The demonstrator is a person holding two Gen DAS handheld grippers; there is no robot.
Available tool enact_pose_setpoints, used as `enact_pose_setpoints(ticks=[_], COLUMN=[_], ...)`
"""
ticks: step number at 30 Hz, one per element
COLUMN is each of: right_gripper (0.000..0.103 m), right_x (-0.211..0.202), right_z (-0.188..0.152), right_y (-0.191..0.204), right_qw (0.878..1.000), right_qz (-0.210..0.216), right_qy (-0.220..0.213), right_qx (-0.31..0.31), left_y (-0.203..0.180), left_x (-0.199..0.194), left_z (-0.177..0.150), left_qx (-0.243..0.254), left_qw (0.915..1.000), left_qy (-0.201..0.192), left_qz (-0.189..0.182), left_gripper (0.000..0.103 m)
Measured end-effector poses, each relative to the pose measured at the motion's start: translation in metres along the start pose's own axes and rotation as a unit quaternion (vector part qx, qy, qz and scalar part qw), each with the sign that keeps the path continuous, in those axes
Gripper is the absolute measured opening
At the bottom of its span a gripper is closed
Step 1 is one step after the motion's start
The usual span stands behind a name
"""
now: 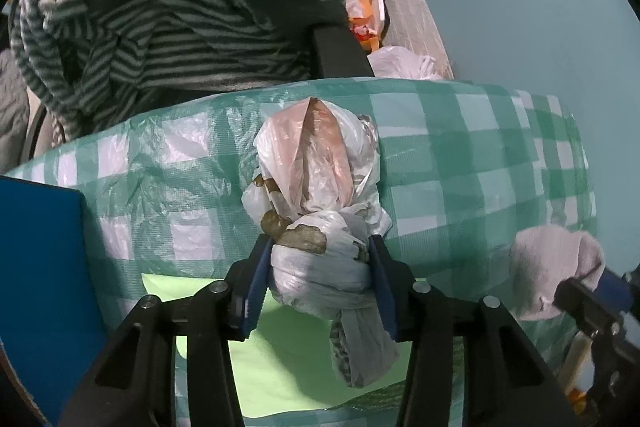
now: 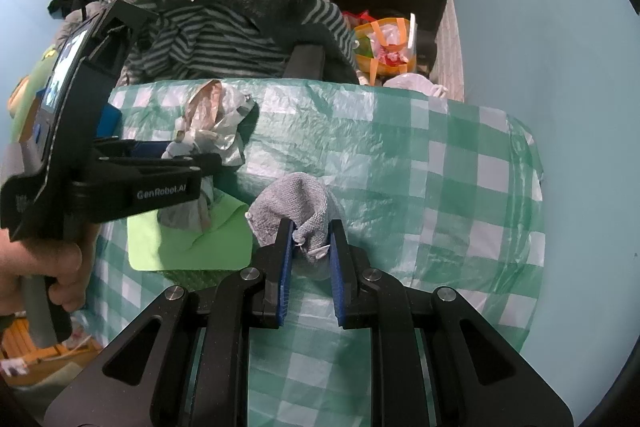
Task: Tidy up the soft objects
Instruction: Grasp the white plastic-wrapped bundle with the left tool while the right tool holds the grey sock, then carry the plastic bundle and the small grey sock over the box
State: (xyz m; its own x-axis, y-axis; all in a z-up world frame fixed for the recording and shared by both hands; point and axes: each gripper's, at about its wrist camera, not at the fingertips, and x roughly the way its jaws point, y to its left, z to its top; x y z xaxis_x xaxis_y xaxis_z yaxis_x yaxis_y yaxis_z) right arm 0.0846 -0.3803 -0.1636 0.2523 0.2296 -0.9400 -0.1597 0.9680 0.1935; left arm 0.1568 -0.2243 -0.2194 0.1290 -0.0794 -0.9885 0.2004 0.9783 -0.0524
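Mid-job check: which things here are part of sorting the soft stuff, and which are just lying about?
In the job:
knotted plastic bag, held by the left gripper
grey cloth, held by the right gripper
green mat

Lying about:
striped clothes on the chair
orange bag
checked tablecloth

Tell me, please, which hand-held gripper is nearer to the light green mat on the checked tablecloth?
Left. The left hand-held gripper hangs right over the light green mat, holding a knotted plastic bag. The right hand-held gripper is just beside the mat's right edge, gripping a grey cloth.
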Motion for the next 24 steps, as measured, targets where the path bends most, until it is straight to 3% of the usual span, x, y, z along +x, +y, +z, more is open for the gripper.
enact_pose_setpoints(ticks=[5, 24], right_gripper=[0.016, 0.016], right_x=[-0.002, -0.035], right_z=[-0.002, -0.009], right_y=[0.001, 0.021], right_qw=[1.000, 0.999], right_qz=[0.000, -0.017], right_qy=[-0.003, -0.023], right_qx=[0.000, -0.018], left_y=[-0.003, 0.017], left_x=[-0.012, -0.096], left_z=[-0.007, -0.053], left_qx=[0.022, 0.023], left_qw=[0.9995, 0.9951], left_qy=[-0.018, -0.096], left_qz=[0.015, 0.005], left_gripper=[0.045, 0.044])
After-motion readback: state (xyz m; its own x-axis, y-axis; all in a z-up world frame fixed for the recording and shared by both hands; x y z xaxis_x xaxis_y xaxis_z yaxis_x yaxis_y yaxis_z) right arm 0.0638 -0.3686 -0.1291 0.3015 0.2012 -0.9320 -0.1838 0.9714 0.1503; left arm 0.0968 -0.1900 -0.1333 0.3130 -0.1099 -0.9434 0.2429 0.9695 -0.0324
